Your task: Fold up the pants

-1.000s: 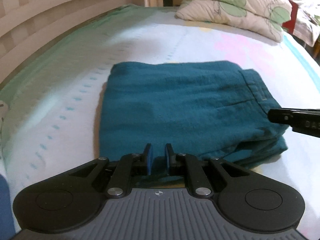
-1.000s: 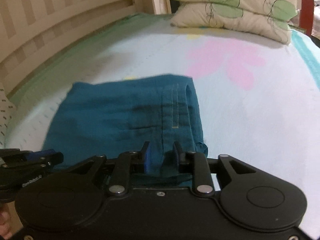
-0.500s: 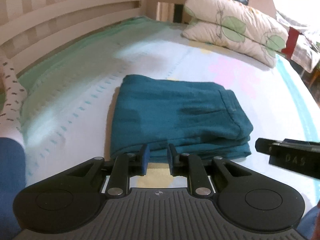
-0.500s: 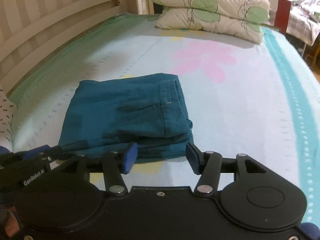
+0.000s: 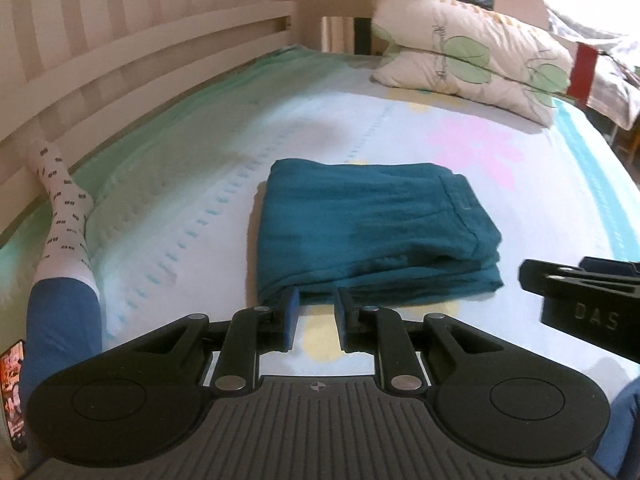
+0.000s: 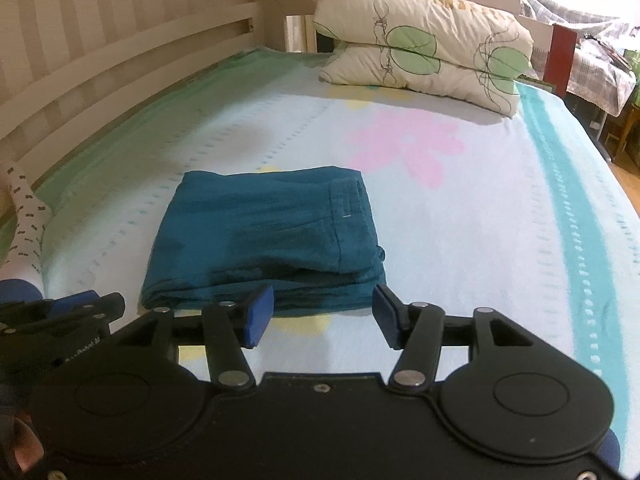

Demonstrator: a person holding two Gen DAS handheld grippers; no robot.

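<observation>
The teal pants (image 5: 372,236) lie folded into a flat rectangle on the bed sheet; they also show in the right wrist view (image 6: 268,236). My left gripper (image 5: 314,306) hovers just short of the fold's near edge, jaws a small gap apart and empty. My right gripper (image 6: 322,310) is wide open and empty, also just short of the near edge. The right gripper's body shows at the right of the left wrist view (image 5: 580,296). The left gripper shows at the lower left of the right wrist view (image 6: 60,320).
Two leaf-print pillows (image 6: 424,52) are stacked at the far end of the bed. A white slatted rail (image 5: 140,60) runs along the left side. A person's leg in a patterned sock (image 5: 64,216) rests at the left edge.
Both grippers let go of the folded pants and drew back from them. The right jaws opened wide; the left jaws opened a little.
</observation>
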